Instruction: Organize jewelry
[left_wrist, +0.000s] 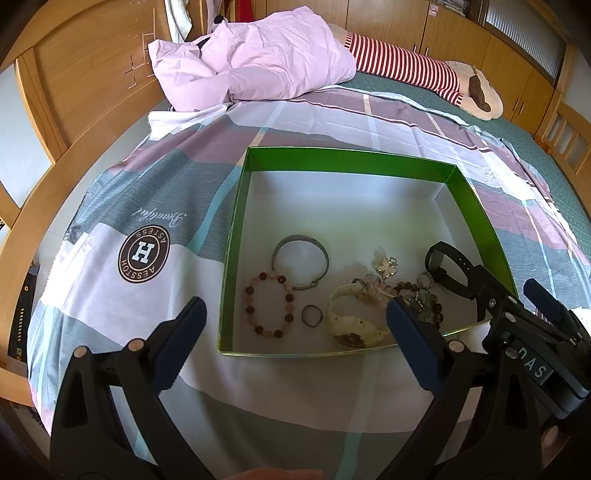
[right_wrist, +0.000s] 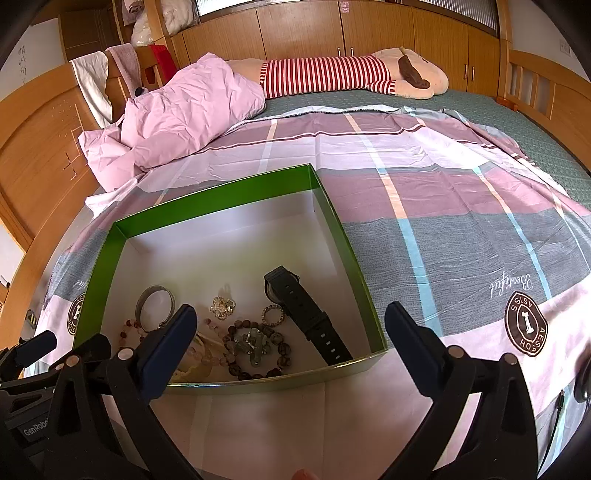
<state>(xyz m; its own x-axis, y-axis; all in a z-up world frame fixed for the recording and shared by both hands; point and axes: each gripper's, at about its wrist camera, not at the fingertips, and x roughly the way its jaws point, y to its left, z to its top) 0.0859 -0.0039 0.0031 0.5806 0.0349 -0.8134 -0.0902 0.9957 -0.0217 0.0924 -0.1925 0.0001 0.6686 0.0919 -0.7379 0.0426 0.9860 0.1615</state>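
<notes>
I hold the left gripper (left_wrist: 295, 321) and right gripper (right_wrist: 291, 325) spread wide, empty, above the near wall of the green shallow cardboard box (left_wrist: 236, 221). Inside lie a beaded bracelet (left_wrist: 269, 306), cream watch (left_wrist: 351, 325), metal bangle (left_wrist: 300, 264) and black strap watch (right_wrist: 306, 314). Beyond lies a lilac crumpled pillow (right_wrist: 184, 114).

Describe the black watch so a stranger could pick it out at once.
Find the green-walled box on the plaid bedspread. The black watch lies toward the box's right side, strap stretched out flat. It is the only all-black piece; the other watch is cream.
</notes>
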